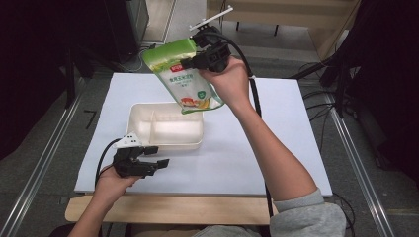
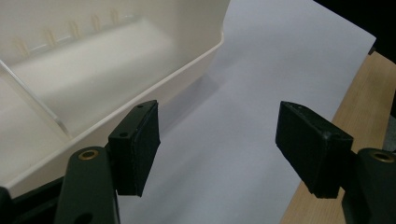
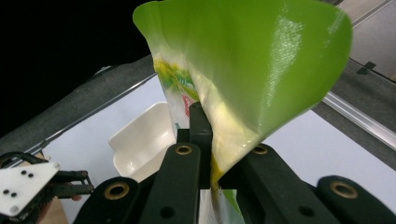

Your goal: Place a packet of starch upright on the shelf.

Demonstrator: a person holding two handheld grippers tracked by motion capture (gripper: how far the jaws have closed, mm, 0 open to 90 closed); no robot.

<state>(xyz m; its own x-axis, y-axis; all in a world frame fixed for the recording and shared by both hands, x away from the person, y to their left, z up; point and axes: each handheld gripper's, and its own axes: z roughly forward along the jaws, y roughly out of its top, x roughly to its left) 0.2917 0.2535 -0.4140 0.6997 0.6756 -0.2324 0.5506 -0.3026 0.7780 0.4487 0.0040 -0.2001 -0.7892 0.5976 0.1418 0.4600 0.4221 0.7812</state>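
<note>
1. My right gripper: fingers clamped on the green snack pouch, which hangs below them over the white divided tray.
2. My left gripper: fingers wide apart, empty, tray just beside them on the bench.

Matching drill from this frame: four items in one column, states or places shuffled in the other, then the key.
Items
1. green pouch
2. white tray
3. left gripper
4. right gripper

States or places
A. open, nothing between its fingers
B. held up in the air over the table
C. resting on the white sheet, two compartments
D. shut on the pouch

Pairs: 1-B, 2-C, 3-A, 4-D
</note>
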